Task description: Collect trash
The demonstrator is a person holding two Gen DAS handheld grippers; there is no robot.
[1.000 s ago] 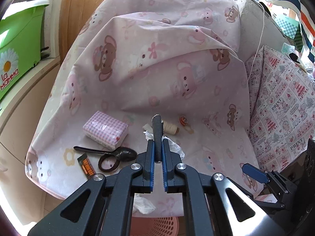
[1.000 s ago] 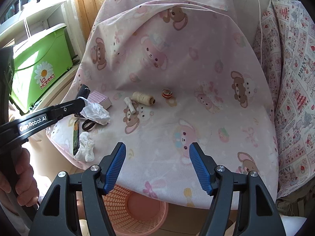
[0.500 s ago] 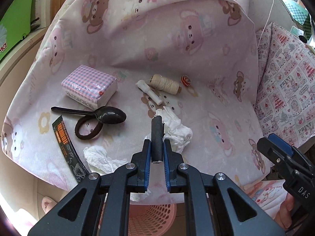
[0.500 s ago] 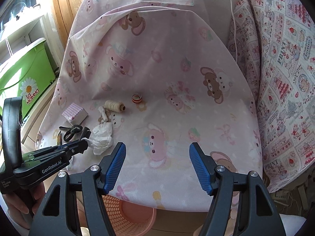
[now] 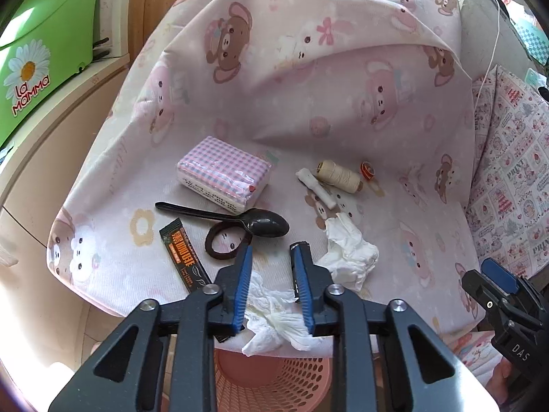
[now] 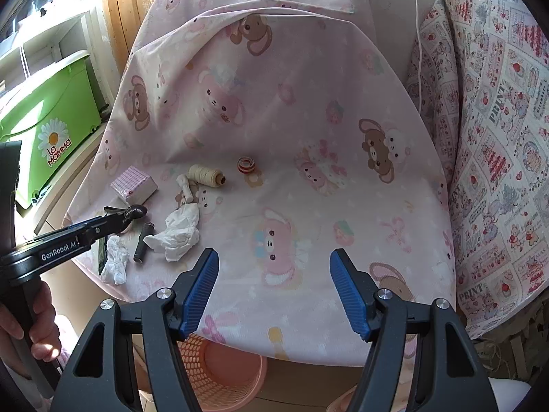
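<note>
Right wrist: dark cylinder [image 6: 143, 242] lies flat, long axis front-back; L tongs [image 5: 271, 250] released, R tongs [image 6: 274, 257] agape.

We are in a lived-in room of a home. A pink sheet [image 6: 308, 110] printed with bears and rabbits is draped over a piece of furniture, and a second printed cloth [image 6: 497, 137] hangs at its right edge. Household oddments lie near the sheet's front left corner: a pack of tissues [image 5: 223, 175], a spool of thread [image 5: 338, 175], a black spoon [image 5: 240, 218], a hair tie [image 5: 224, 243]. A green plastic bin [image 6: 44, 116] sits on a shelf by a wooden door, and a pink basket [image 6: 223, 367] stands below the front edge.
</note>
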